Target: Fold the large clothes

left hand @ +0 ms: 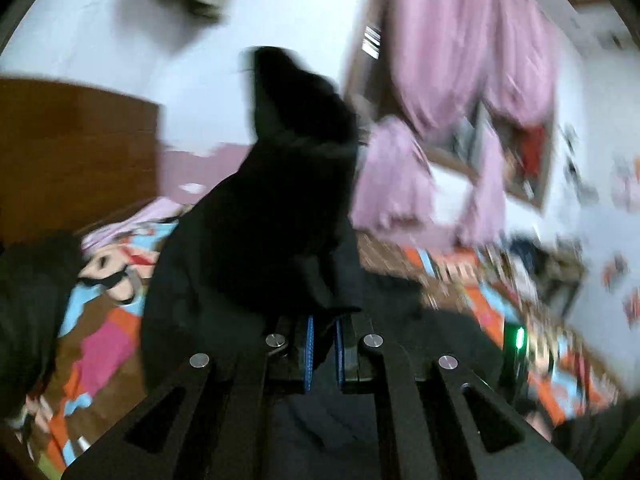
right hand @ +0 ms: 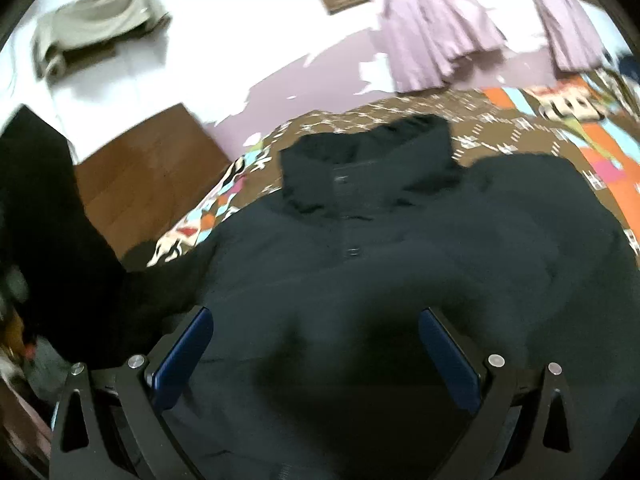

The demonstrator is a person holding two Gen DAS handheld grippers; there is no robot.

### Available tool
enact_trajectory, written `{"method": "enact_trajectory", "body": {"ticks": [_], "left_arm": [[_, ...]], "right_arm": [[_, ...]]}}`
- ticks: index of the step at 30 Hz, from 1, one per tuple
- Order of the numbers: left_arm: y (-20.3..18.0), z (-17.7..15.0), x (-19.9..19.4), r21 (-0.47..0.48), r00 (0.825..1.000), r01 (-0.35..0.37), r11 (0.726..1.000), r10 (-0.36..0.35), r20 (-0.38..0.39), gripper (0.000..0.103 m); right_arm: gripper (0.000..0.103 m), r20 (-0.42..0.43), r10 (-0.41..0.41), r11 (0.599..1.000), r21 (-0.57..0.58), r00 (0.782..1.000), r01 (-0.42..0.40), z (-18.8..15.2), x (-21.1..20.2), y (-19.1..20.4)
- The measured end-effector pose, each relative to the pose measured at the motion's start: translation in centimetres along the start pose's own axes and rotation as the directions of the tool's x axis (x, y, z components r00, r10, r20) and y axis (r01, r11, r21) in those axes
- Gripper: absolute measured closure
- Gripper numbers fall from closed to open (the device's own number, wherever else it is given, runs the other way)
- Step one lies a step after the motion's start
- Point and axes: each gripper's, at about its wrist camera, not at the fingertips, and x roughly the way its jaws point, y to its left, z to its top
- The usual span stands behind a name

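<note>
A large black jacket [right hand: 360, 240] lies spread on the patterned bed cover [right hand: 560, 120], its collar toward the far side. My right gripper [right hand: 316, 344] stands open just above the jacket's lower body, blue pads wide apart with only cloth beneath. In the left wrist view, my left gripper [left hand: 324, 344] is shut on a fold of the black jacket [left hand: 272, 208], which rises lifted in front of the camera and hides much of the bed. The left view is blurred by motion.
A colourful patterned bed cover [left hand: 108, 280] lies under the jacket. A brown wooden headboard [right hand: 152, 176] stands at the left. Pink curtains [right hand: 436, 36] hang by a window at the back. A beige garment [right hand: 96, 20] hangs on the white wall.
</note>
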Motion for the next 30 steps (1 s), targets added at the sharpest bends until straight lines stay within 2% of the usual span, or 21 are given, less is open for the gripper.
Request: {"method": "enact_trajectory", "body": {"ticks": [3, 6, 7, 9, 10, 11, 13, 15, 18, 20, 21, 22, 23, 27, 29, 30], "left_arm": [[-3.6, -1.7, 3.5, 0.075, 0.993, 0.050, 0.996, -0.041, -0.110, 0.097], [-6.3, -4.4, 6.0, 0.101, 0.972, 0.086, 0.991, -0.061, -0.226, 0.097], [-6.8, -5.6, 7.1, 0.104, 0.961, 0.088, 0.991, -0.057, -0.272, 0.097], [-7.3, -7.9, 8.5, 0.113, 0.937, 0.073, 0.991, -0.029, -0.349, 0.097], [-7.3, -9.3, 9.6, 0.109, 0.916, 0.057, 0.992, -0.008, -0.402, 0.097], [-7.0, -10.6, 10.6, 0.089, 0.891, 0.044, 0.995, 0.001, -0.454, 0.097], [-6.0, -11.7, 11.2, 0.043, 0.868, 0.034, 0.998, -0.008, -0.496, 0.097], [-5.2, -12.4, 10.1, 0.023, 0.869, 0.038, 0.999, -0.022, -0.495, 0.097], [-5.3, -12.7, 9.8, 0.052, 0.878, 0.038, 0.998, -0.008, -0.479, 0.097], [-5.5, -13.0, 9.6, 0.071, 0.882, 0.038, 0.997, 0.000, -0.472, 0.097], [-6.0, -13.2, 10.0, 0.077, 0.883, 0.039, 0.996, 0.002, -0.469, 0.097], [-5.9, -13.4, 10.5, 0.078, 0.885, 0.040, 0.996, 0.001, -0.466, 0.097], [-5.7, -13.6, 10.9, 0.079, 0.885, 0.043, 0.996, -0.001, -0.465, 0.097], [-5.2, -13.0, 10.9, 0.042, 0.889, 0.068, 0.997, -0.041, -0.456, 0.092], [-4.8, -12.4, 10.0, -0.020, 0.890, 0.092, 0.996, -0.091, -0.448, 0.086], [-4.8, -12.1, 9.5, -0.041, 0.890, 0.101, 0.994, -0.109, -0.444, 0.077]], "right_arm": [[0.000, -0.005, 0.027, 0.996, 0.086, 1.000, -0.027, 0.3, -1.0, -2.6], [0.000, 0.002, 0.129, 0.975, 0.183, 0.992, -0.127, 0.5, -1.9, -4.8], [0.000, -0.001, 0.167, 0.964, 0.209, 0.986, -0.163, 0.3, -2.0, -5.1], [0.000, -0.018, 0.281, 0.922, 0.284, 0.959, -0.265, 0.1, -1.4, -6.1], [0.000, -0.035, 0.339, 0.892, 0.329, 0.940, -0.309, -0.2, -0.9, -6.4], [0.000, -0.059, 0.375, 0.870, 0.366, 0.925, -0.329, -0.5, -0.3, -6.5], [0.000, -0.108, 0.408, 0.854, 0.397, 0.907, -0.337, -1.1, 0.9, -5.8], [0.001, -0.151, 0.383, 0.878, 0.367, 0.912, -0.308, -1.4, 1.6, -4.5], [0.025, -0.184, 0.373, 0.897, 0.320, 0.909, -0.303, -1.1, 2.5, -2.8], [0.059, -0.212, 0.359, 0.911, 0.290, 0.909, -0.292, -1.1, 3.2, -1.7], [0.071, -0.224, 0.361, 0.912, 0.286, 0.905, -0.293, -1.1, 3.5, -1.3], [0.090, -0.230, 0.354, 0.916, 0.281, 0.907, -0.286, -1.1, 3.7, -1.1], [0.095, -0.234, 0.334, 0.925, 0.268, 0.913, -0.269, -1.2, 3.7, -1.1], [0.098, -0.176, 0.291, 0.950, 0.166, 0.940, -0.263, -0.7, 1.1, -0.8], [0.098, -0.104, 0.260, 0.962, 0.115, 0.960, -0.248, 0.5, -1.6, -1.0], [0.098, -0.065, 0.235, 0.969, 0.096, 0.970, -0.228, 1.2, -2.9, -1.2]]}}
